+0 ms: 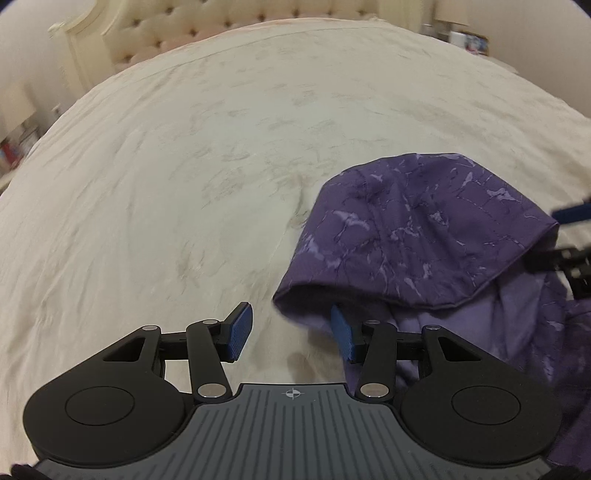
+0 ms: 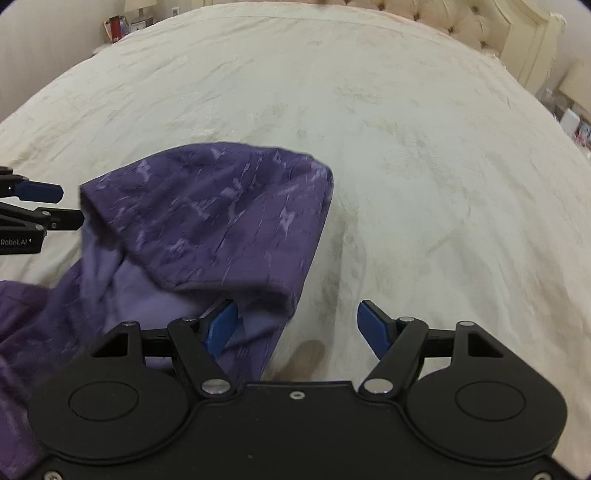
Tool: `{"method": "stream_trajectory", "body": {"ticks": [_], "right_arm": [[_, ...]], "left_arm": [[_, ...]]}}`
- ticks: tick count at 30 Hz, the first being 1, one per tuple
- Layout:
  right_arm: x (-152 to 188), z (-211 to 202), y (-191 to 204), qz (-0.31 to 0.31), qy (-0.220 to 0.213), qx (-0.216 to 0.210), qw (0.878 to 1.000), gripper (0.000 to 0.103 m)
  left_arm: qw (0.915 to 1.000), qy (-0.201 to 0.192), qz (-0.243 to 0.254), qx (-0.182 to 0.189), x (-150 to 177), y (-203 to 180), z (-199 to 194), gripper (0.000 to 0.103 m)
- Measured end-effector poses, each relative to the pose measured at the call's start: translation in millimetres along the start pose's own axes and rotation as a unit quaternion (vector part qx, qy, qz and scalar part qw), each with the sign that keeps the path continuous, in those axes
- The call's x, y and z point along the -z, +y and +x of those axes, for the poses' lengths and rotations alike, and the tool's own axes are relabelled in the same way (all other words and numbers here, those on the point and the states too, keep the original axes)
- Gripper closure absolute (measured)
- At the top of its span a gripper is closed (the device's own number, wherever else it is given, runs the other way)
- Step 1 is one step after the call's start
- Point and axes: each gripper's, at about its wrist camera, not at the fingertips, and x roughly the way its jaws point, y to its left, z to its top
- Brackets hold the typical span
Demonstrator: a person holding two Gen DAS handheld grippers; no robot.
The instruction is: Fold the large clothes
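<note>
A purple marbled garment lies on the cream bedspread, its top layer folded over and showing a paler lining. My left gripper is open at the fold's left corner, its right finger under the hem. In the right wrist view the garment lies to the left. My right gripper is open at the fold's right corner, its left finger against the cloth. Each gripper shows at the edge of the other's view: the right one and the left one.
A tufted cream headboard stands at the far end of the bed. Nightstands with a lamp and small items sit at the far corners. The wide bedspread stretches beyond the garment.
</note>
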Motion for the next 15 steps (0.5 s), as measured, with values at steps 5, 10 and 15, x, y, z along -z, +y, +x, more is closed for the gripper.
{"method": "stream_trajectory", "body": {"ticks": [5, 10, 15], "right_arm": [[-22.2, 7.9, -5.0, 0.010, -0.028, 0.007, 1.000, 0.040], [-43.8, -11.1, -9.3, 0.038, -0.077, -0.044, 0.995, 0.084], [-50.4, -48.0, -4.0, 0.052, -0.134, -0.113, 0.983, 0.084]], "left_arm": [[0.9995, 0.000, 0.032, -0.001, -12.3, -7.1, 23.2, 0.057], [0.9991, -0.018, 0.034, -0.017, -15.9, -10.7, 29.9, 0.057], [0.9962, -0.080, 0.034, -0.007, -26.1, -9.4, 10.5, 0.076]]}}
